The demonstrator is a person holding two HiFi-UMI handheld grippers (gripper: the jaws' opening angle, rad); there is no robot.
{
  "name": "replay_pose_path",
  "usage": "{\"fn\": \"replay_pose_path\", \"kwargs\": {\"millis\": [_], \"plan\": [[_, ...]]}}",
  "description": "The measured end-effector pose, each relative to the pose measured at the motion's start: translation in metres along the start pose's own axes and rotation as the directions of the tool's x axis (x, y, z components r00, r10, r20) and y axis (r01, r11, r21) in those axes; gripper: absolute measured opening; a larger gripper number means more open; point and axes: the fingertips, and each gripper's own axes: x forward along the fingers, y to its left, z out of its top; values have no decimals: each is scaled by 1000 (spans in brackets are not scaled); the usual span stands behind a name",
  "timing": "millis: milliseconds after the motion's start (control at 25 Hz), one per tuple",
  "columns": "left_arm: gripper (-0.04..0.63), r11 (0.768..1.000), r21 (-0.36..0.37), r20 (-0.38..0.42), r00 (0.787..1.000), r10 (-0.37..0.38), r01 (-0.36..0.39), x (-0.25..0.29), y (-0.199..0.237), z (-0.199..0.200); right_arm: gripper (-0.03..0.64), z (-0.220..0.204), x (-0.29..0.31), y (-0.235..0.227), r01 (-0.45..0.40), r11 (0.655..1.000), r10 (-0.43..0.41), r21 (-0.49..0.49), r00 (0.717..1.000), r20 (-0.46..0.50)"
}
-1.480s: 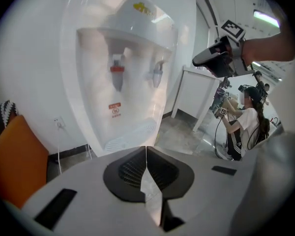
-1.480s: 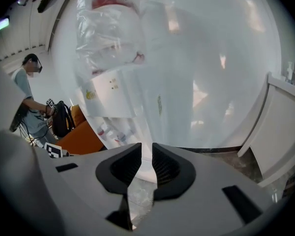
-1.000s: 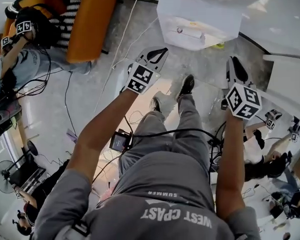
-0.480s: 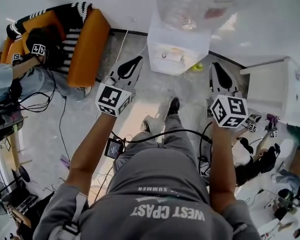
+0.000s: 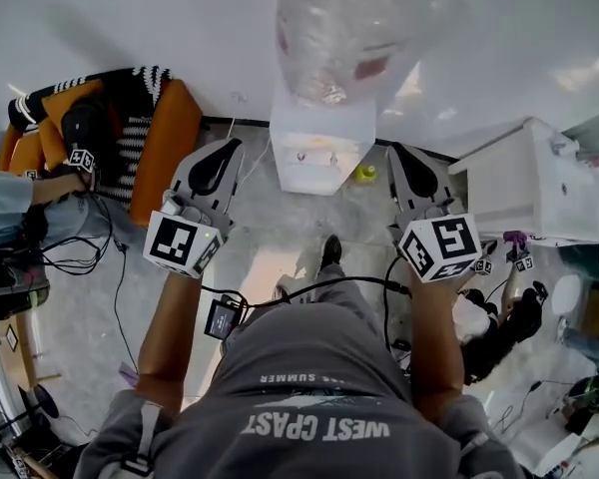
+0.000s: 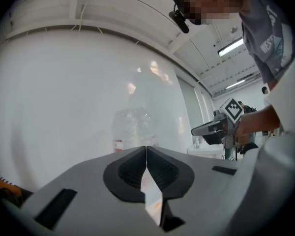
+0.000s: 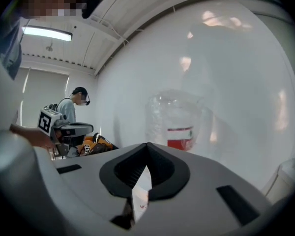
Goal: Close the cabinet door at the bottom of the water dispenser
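I see a grey polished floor [image 5: 265,218]. At its far edge, against the wall, stands a white water dispenser [image 5: 314,148] topped by a clear bottle, with a small yellow-green object [image 5: 365,173] just beside its base. An orange armchair [image 5: 165,143] occupies the far left corner, a white cabinet [image 5: 509,183] the far right, and loose black cables [image 5: 80,262] trail along the left edge.

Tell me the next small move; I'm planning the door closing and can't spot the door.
Probably crouch and lower the right gripper toward the base of the water dispenser. Both it and the left gripper are shut, empty, level with the bottle; the bottom door isn't in view.
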Motion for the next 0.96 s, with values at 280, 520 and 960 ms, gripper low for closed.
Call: {"fn": "replay_pose_path", "kwargs": {"millis": [280,520,960], "plan": [[17,998,-56,44,998,-41,43,-24,-2,60,29,49,-27,28,-48,993,55,-110,997,58],[17,998,-44,76,997,-29,32,-44,-2,77,29,66,-44,33,-36,990,47,-135,996,82],[17,997,-70,58,998,-14,18,-65,-4,67,29,62,-59,36,-12,991,22,-134,997,71]]}}
